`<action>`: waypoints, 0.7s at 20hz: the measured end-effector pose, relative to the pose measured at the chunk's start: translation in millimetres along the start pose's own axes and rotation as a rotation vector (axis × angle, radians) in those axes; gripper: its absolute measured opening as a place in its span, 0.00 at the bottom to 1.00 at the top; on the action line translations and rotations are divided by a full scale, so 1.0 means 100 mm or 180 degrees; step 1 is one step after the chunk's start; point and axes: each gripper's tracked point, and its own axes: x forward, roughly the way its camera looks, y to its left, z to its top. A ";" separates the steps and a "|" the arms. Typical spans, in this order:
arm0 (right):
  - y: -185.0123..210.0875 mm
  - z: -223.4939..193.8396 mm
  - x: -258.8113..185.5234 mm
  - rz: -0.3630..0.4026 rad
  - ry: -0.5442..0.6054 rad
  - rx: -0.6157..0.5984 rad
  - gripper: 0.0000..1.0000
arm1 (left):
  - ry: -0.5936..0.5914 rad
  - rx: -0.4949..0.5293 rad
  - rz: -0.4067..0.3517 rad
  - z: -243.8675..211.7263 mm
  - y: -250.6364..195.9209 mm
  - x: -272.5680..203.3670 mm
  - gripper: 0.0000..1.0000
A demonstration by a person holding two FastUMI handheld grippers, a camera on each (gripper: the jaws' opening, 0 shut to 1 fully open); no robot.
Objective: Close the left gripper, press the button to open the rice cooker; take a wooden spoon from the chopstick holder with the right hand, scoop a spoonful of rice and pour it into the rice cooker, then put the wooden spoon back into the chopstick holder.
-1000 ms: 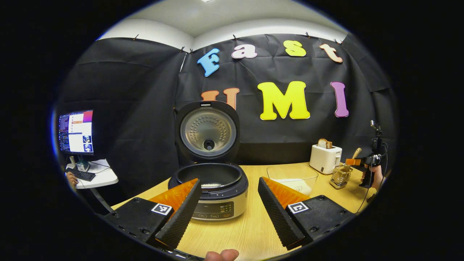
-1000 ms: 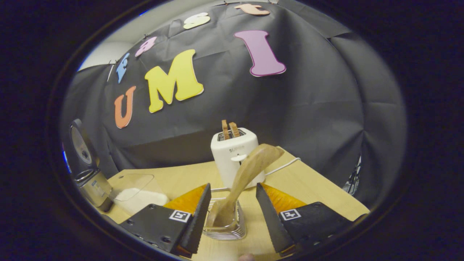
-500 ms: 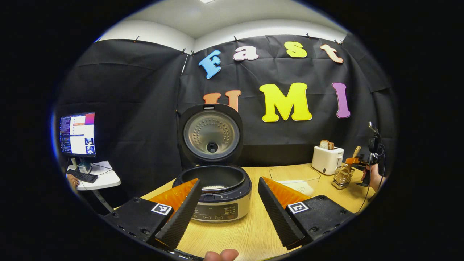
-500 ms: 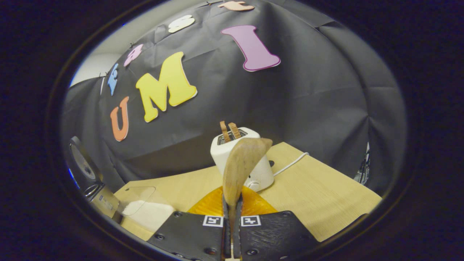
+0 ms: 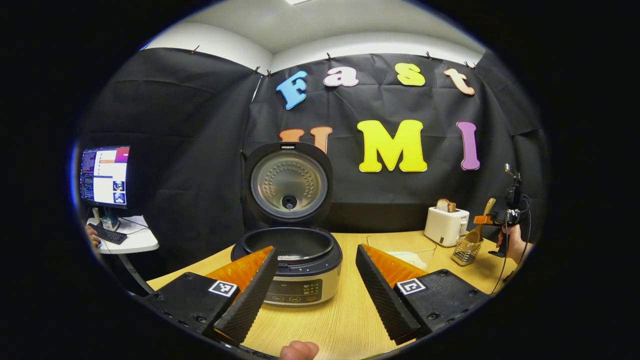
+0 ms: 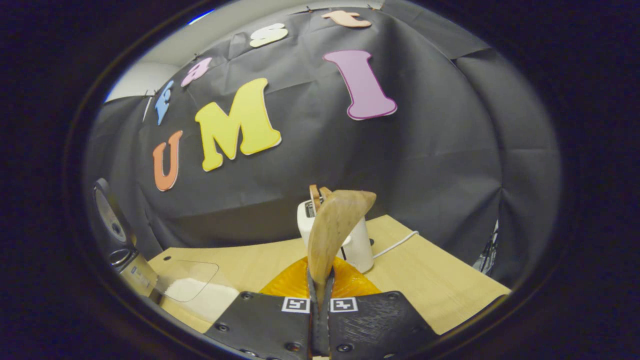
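The rice cooker (image 5: 287,260) stands on the wooden table with its lid (image 5: 289,182) raised; it also shows at the left edge of the right gripper view (image 6: 125,255). My left gripper (image 5: 316,248) is open just in front of it, holding nothing. My right gripper (image 6: 320,285) is shut on the handle of the wooden spoon (image 6: 332,232), which points up past the toaster. In the left gripper view that right gripper (image 5: 487,219) holds the wooden spoon (image 5: 479,227) above the wire chopstick holder (image 5: 465,250), with the spoon's lower end still at the holder's top.
A clear container of white rice (image 5: 405,250) (image 6: 192,285) sits between cooker and holder. A white toaster (image 5: 446,225) (image 6: 357,245) with bread stands behind the holder. A monitor (image 5: 104,176) and a small white side table (image 5: 125,240) are at far left.
My right gripper went from open around the spoon to shut on its handle and has since lifted slightly. My left gripper has stayed open, drifting back a little from the cooker.
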 end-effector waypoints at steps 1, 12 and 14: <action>0.02 0.10 -0.04 -0.0022 -0.0047 -0.0039 0.00 | 0.0018 -0.0017 0.0002 -0.04 0.03 0.00 0.99; 0.94 0.82 -0.57 0.0313 -0.0447 -0.0092 0.00 | 0.0017 0.0098 0.0026 -0.03 0.26 0.00 1.00; 1.22 0.87 -0.59 0.0425 -0.0467 -0.0124 0.00 | -0.0057 0.0153 0.0010 0.06 0.28 -0.04 0.99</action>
